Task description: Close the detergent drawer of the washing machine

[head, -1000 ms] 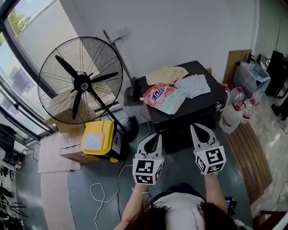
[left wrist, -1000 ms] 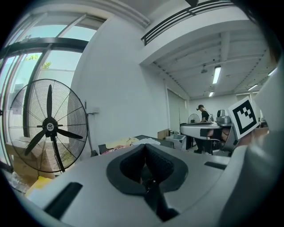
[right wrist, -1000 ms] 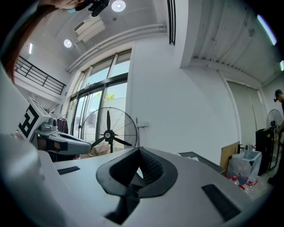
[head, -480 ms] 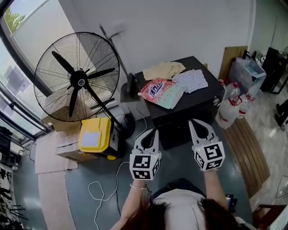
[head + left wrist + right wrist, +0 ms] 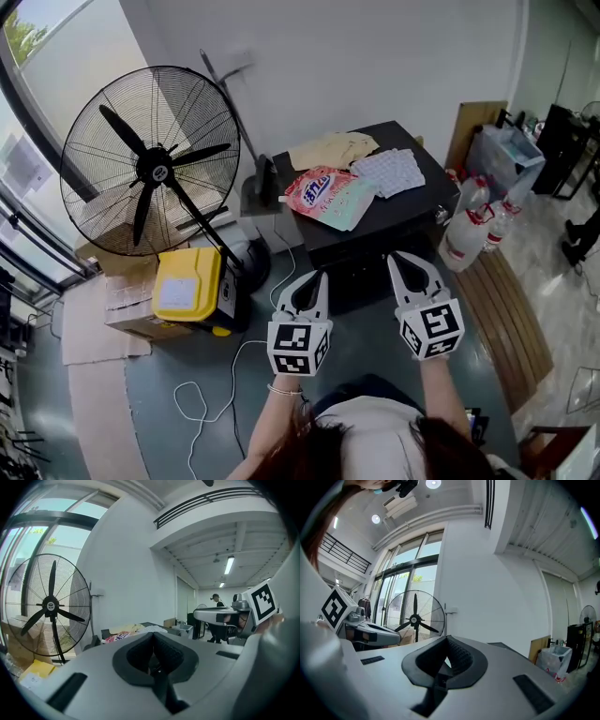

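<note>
A strip of dark grey-green floor (image 5: 361,323) lay open between the left gripper (image 5: 318,275), the right gripper (image 5: 397,256) and the front of the black box-shaped cabinet (image 5: 427,192) just ahead. A pink detergent pouch (image 5: 323,192), a beige cloth (image 5: 328,150) and a white quilted cloth (image 5: 394,172) crowded its top. On the left stood a big black wire-caged fan (image 5: 150,169) and a yellow plastic box (image 5: 187,284), with a white cable (image 5: 192,398) looped over the floor. On the right, clear plastic bottles (image 5: 473,234) and a slatted wooden pallet (image 5: 511,319) hemmed that side.

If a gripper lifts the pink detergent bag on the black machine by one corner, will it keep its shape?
Probably not. The bag lies slumped and creased, so it looks like a soft pouch that would sag. It looks bulged, so its contents may shift toward the low end.
</note>
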Available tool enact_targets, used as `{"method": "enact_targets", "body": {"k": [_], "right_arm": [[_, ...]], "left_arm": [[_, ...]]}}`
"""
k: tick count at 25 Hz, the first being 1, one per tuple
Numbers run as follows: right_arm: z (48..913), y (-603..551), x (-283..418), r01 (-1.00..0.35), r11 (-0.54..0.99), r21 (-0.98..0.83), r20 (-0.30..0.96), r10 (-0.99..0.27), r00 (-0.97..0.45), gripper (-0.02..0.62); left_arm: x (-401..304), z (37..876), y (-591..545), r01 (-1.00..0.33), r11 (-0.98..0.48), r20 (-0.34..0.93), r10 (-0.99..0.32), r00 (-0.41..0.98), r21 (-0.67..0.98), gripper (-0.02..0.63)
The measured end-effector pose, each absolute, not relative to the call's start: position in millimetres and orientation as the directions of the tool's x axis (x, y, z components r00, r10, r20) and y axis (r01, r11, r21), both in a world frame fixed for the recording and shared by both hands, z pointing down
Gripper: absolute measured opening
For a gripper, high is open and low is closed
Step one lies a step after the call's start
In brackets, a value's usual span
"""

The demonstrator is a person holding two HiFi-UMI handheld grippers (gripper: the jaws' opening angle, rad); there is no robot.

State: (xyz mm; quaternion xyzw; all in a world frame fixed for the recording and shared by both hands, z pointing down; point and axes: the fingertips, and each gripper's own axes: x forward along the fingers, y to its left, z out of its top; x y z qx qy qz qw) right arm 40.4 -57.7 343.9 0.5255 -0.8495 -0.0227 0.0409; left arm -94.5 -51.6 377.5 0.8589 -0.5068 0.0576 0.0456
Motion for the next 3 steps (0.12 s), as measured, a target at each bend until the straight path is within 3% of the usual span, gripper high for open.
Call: {"method": "enact_targets", "body": {"k": [3], "right_arm": [[343.0, -60.1, 39.0, -0.890, 0.449, 0.083, 0.048, -0.894, -0.446, 0.026]], "left_arm": [[-92.6, 377.5, -54.9, -0.873, -0.487, 0.147, -0.862, 0.485, 0.022, 0.018]]}}
